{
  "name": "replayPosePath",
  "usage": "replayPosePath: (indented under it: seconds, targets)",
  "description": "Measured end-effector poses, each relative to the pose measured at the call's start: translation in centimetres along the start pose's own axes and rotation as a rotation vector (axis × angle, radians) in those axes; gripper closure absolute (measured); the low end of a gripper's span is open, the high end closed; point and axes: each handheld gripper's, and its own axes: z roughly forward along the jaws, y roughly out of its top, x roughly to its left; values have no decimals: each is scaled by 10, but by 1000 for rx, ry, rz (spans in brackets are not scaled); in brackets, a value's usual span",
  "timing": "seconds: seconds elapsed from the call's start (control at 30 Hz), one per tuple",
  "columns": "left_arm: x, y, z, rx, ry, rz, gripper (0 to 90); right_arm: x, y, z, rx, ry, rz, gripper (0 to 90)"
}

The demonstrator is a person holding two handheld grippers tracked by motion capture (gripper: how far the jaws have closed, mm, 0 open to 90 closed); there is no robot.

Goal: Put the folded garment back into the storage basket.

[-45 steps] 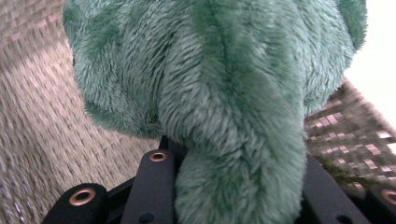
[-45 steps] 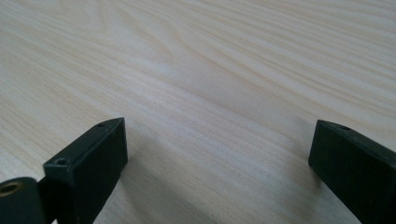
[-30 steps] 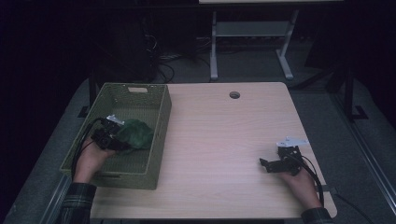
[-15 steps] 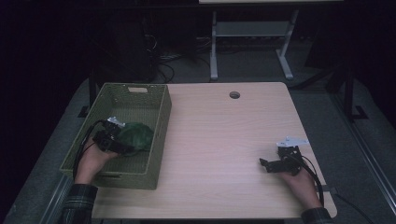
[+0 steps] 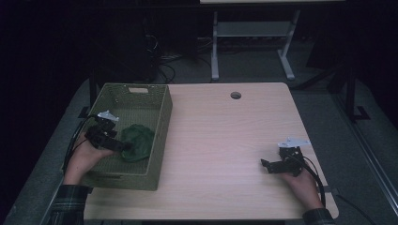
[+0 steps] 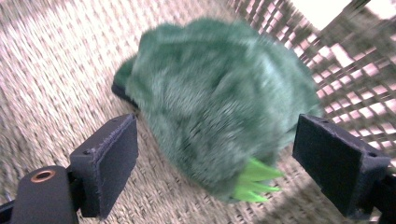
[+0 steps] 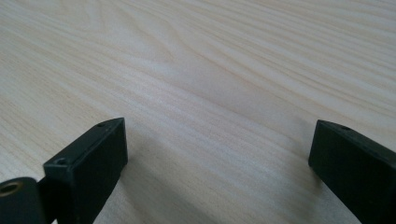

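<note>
The left gripper (image 6: 215,163) has just been opening — its jaws stand wide, clear of the green plush toy (image 6: 219,102) between them in the basket (image 5: 162,117). The right gripper (image 7: 217,158) rests released over the bare table (image 7: 210,70).

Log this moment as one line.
left gripper: just opened, over plush | plush: in basket | right gripper: open, on table
</note>
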Motion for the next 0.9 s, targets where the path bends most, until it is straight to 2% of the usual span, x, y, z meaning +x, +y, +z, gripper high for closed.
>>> replayPosePath:
  seconds: [0.27, 0.67, 0.9]
  targets:
    - [-23, 18, -13, -79, -23, 22, 142, 0, 0, 0, -1, -3, 3, 43]
    - [-67, 44, -13, -181, -72, 76, 142, 0, 0, 0, -1, -4, 4, 43]
    - [-94, 56, -7, -233, -114, 99, 143, 0, 0, 0, -1, -4, 5, 43]
